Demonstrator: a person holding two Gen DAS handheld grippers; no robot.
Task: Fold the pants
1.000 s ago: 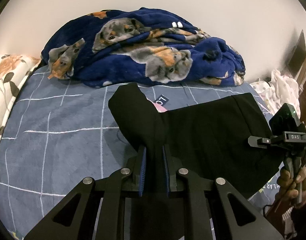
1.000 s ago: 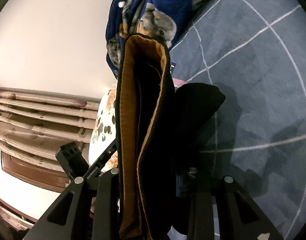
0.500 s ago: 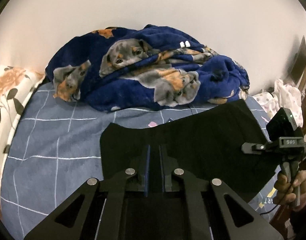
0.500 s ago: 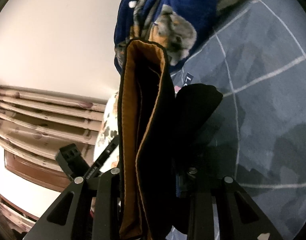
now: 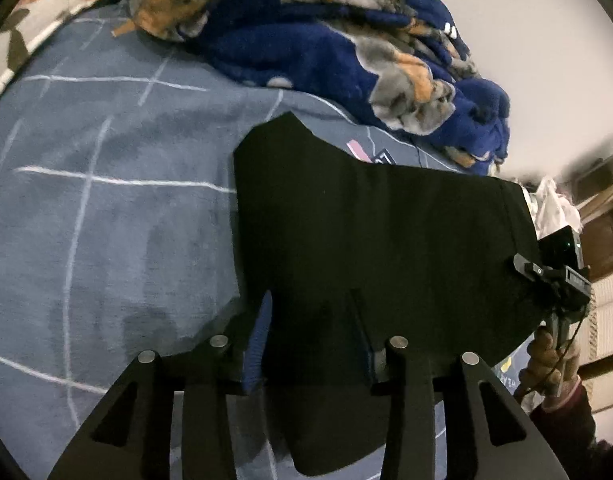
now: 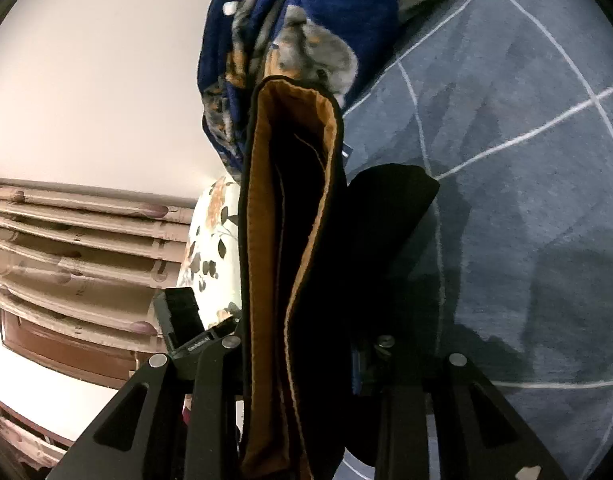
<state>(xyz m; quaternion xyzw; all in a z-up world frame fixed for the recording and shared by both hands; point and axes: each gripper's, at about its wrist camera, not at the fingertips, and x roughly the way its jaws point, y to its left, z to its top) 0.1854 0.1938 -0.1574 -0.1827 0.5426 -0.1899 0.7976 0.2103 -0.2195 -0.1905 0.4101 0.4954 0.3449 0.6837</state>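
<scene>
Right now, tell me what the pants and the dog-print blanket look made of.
Pants: black woven cloth, matte; tan fleecy-looking lining shows at the opening in the right wrist view, probably brushed fabric. Dog-print blanket: plush fleece, judging by its fuzzy nap and soft bunched folds.

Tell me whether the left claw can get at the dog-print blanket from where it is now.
Probably yes: the left claw is opening over the black pants, and only bare bedspread and those pants lie before the blanket.
</scene>
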